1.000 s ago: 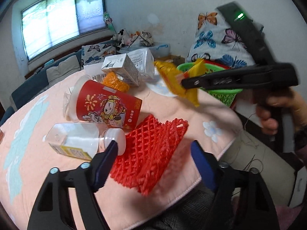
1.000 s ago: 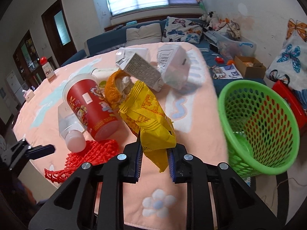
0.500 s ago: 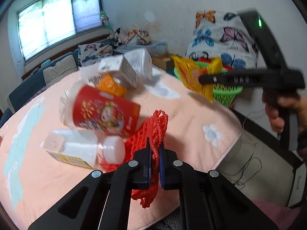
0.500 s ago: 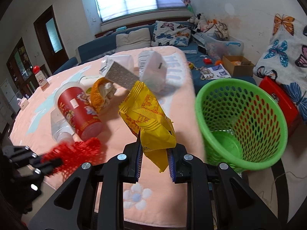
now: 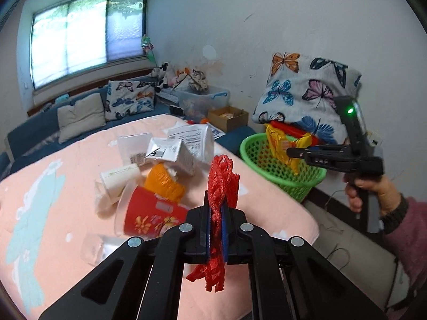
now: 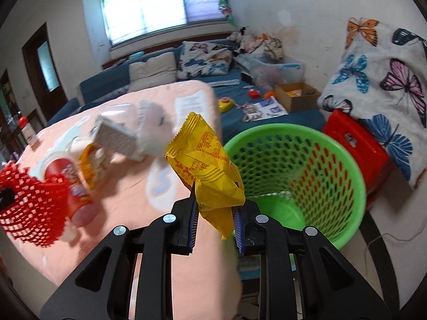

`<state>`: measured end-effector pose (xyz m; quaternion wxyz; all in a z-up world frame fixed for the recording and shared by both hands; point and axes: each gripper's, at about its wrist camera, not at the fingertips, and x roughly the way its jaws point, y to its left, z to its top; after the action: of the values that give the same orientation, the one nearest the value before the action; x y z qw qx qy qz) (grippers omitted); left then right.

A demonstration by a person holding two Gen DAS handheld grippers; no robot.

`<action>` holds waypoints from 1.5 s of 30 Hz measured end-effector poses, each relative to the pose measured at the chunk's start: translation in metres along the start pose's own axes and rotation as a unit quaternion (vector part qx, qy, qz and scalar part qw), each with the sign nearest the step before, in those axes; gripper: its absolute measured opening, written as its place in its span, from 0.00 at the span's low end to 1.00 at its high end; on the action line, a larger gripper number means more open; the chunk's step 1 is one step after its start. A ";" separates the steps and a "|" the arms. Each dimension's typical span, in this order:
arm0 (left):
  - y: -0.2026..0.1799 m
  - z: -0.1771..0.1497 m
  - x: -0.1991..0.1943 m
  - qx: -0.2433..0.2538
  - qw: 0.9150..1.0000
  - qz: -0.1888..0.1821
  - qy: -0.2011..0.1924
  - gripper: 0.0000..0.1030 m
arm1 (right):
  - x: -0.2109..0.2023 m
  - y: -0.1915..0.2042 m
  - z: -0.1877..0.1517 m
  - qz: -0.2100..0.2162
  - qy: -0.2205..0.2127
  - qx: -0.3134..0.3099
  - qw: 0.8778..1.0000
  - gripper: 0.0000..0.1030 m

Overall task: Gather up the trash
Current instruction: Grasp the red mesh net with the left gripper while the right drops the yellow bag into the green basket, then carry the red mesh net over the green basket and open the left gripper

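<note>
My left gripper is shut on a red foam net and holds it up above the pink table. The net also shows at the left of the right wrist view. My right gripper is shut on a yellow snack wrapper, just left of the green mesh basket. In the left wrist view the right gripper holds the wrapper over the basket. A red paper cup, an orange wrapper and white cartons lie on the table.
A clear plastic bottle lies by the cup. A red stool and a butterfly cushion stand behind the basket. A blue sofa with pillows runs under the window. A cardboard box sits on the floor.
My left gripper closed on the red net and lifted it off the table. My right gripper carried the yellow wrapper rightward to the green basket.
</note>
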<state>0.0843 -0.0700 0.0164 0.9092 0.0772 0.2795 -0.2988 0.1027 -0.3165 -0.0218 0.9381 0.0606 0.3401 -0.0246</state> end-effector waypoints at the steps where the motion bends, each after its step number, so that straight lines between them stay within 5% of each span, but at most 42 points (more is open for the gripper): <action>1: 0.000 0.002 0.001 -0.001 1.000 -0.002 -0.001 0.06 | 0.003 -0.006 0.002 -0.009 0.001 0.003 1.000 0.23; 12: -0.013 0.048 0.029 0.014 1.000 -0.020 -0.009 0.06 | 0.036 -0.058 0.003 -0.051 0.034 0.035 0.997 0.27; 15: -0.019 0.061 0.041 0.018 0.999 -0.026 -0.010 0.06 | 0.042 -0.068 0.000 -0.049 0.040 0.048 0.997 0.40; 24: -0.049 0.101 0.090 0.029 0.998 -0.051 0.000 0.06 | 0.040 -0.086 -0.005 -0.048 0.033 0.058 0.997 0.60; 45: -0.113 0.132 0.209 0.000 0.989 -0.130 0.064 0.12 | 0.009 -0.107 -0.035 -0.066 0.017 0.047 0.997 0.72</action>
<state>0.2180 -0.3069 0.0132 0.8430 0.0595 0.3447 -0.4087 0.0775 -0.4181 -0.0646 0.9246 0.0825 0.3577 -0.1019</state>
